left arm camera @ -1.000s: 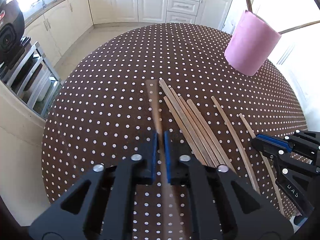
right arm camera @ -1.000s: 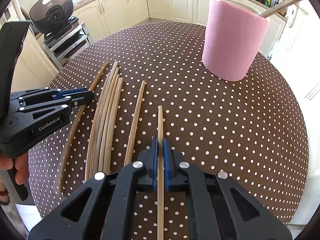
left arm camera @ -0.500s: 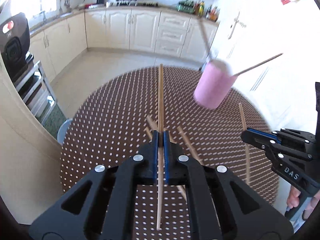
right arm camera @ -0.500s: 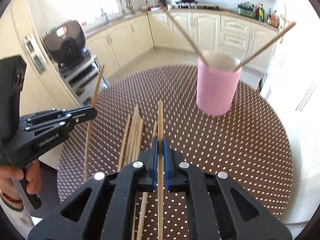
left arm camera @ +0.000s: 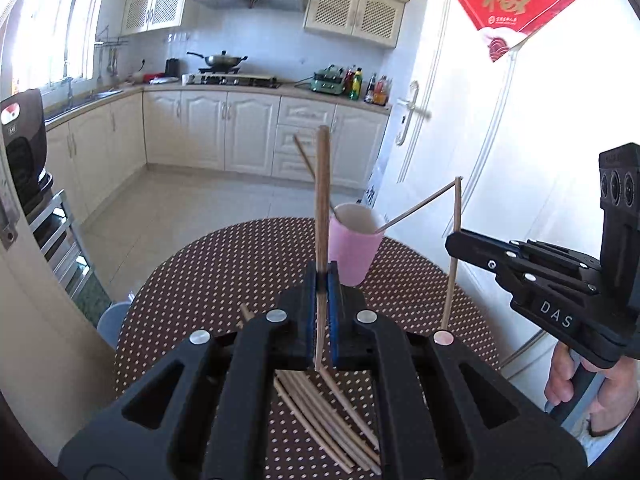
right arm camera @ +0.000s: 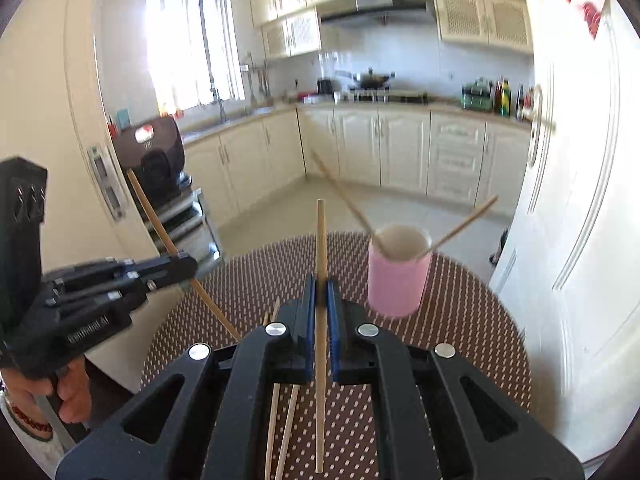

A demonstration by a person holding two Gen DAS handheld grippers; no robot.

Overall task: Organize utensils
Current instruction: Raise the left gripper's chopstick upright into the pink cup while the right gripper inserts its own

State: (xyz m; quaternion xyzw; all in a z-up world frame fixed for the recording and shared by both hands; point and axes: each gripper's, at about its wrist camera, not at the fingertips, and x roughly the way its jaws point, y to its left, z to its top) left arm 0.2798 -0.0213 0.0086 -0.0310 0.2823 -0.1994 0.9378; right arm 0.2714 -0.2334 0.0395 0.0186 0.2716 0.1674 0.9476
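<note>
Chopsticks lie nearest of all: in the left wrist view about six thin, round, pale wooden sticks [left arm camera: 332,420] rest side by side in a loose fan on the table [left arm camera: 224,264], seen through the frame of the left gripper [left arm camera: 321,280]. That gripper is closed tight on one darker brown chopstick [left arm camera: 321,200], which stands upright between its blue-lined black fingers, the square-cut upper end well above them and the lower end poking out below. In the right wrist view the right gripper [right arm camera: 320,292] is likewise clamped on one lighter, straw-coloured chopstick [right arm camera: 320,240], also upright, with two more loose sticks [right arm camera: 280,428] lying on the cloth beneath. Each gripper shows in the other's view as a black plastic tool held in a bare hand [left arm camera: 576,380]. The table is round and covered with a brown cloth dotted in white. Farther along it stands one pink cup [right arm camera: 396,280], a smooth cylinder with a pale inside; two chopsticks [right arm camera: 460,228] lean out of it, one to each side, crossing into a V. Beyond are cream panelled kitchen cabinets [left arm camera: 248,132], a wok [left arm camera: 222,60] on the stove, and a red diamond-shaped paper [left arm camera: 514,4] with a gold character on the white door.
</note>
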